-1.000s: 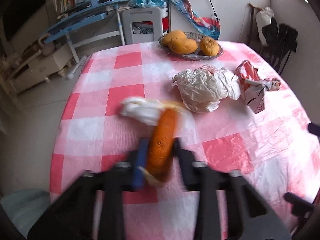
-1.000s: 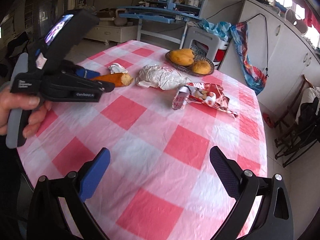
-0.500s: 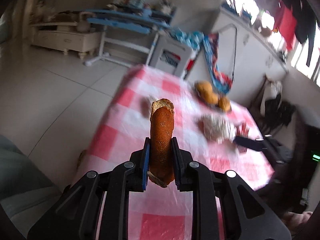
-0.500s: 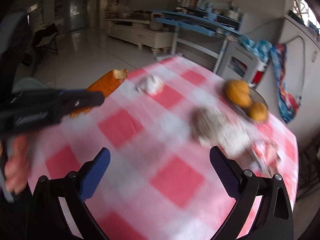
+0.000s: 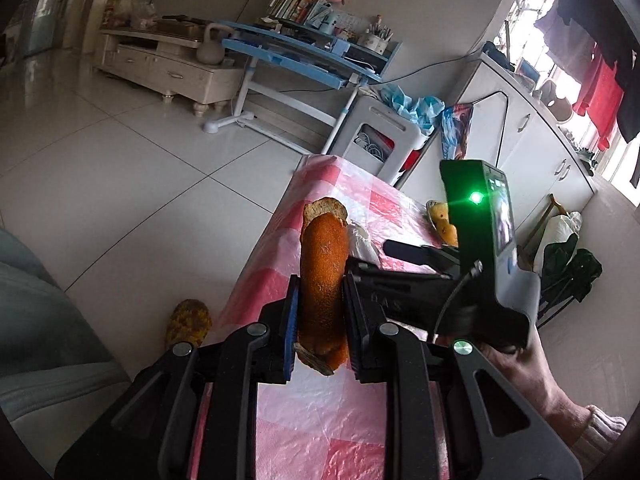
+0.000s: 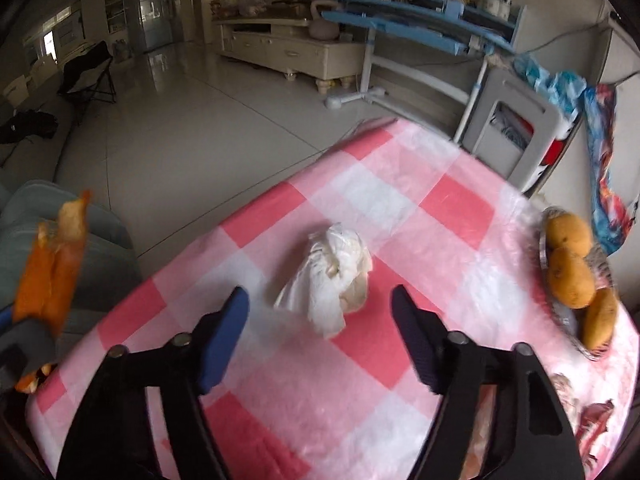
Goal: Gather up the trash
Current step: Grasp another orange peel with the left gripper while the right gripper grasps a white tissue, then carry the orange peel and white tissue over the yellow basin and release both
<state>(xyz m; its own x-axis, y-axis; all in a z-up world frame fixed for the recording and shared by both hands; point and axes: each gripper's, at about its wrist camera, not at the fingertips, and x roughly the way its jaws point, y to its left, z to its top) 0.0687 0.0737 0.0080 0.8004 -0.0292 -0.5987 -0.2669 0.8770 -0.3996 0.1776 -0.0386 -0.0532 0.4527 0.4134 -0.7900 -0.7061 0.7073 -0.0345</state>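
Observation:
My left gripper point(image 5: 320, 292) is shut on a long orange fruit peel point(image 5: 323, 276) and holds it in the air at the near-left edge of the pink checked table point(image 5: 384, 208). The peel also shows at the left edge of the right wrist view point(image 6: 52, 276). My right gripper point(image 6: 320, 308) is open and hovers over the table, with a crumpled white tissue point(image 6: 332, 276) lying between and just beyond its fingertips. The right gripper's body point(image 5: 476, 256) shows in the left wrist view.
A dish of orange fruit point(image 6: 572, 276) stands at the table's right edge. Crumpled paper and a red wrapper point(image 6: 592, 424) lie at the lower right. A grey stool point(image 6: 516, 128) and a blue desk point(image 6: 416, 36) stand beyond the table. A slipper point(image 5: 188, 320) lies on the floor.
My left gripper has lifted the peel off the table and swung it left to the table's edge. My right gripper has moved forward over the white tissue.

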